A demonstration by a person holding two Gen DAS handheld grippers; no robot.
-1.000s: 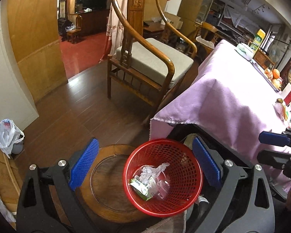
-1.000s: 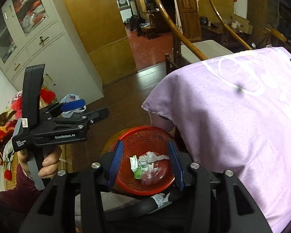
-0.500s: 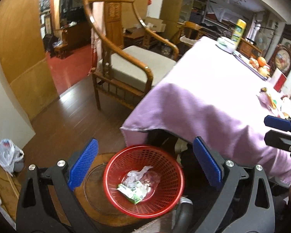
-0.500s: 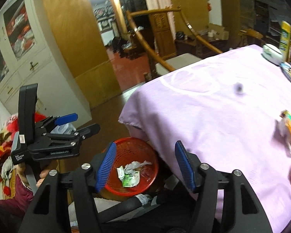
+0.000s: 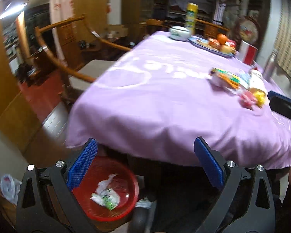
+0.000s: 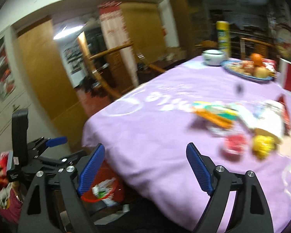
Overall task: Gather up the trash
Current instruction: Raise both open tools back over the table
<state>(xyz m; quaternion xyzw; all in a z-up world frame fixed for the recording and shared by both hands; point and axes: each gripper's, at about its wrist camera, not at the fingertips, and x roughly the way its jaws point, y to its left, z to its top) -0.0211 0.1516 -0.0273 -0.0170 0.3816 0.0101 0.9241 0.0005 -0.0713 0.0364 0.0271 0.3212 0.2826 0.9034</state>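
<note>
Jaws: both empty, left gripper (image 5: 145, 167) wide, right gripper (image 6: 145, 170) opening | red basket (image 5: 114, 207): some trash in | counter (image 6: 164, 128) right edge: wrappers (image 6: 240, 128) left

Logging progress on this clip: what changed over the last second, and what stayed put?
Both views swung up from the red basket to the purple tablecloth and its wrappers. The right gripper is opening, empty. The left gripper stayed open; the basket's trash is unchanged.

A desk (image 5: 164, 104) under a purple cloth (image 6: 155, 128) fills the right. A wooden armchair (image 5: 71, 66) stands at its far left, on dark wooden floor (image 5: 48, 124). White cabinets (image 6: 2, 89) line the left wall.
</note>
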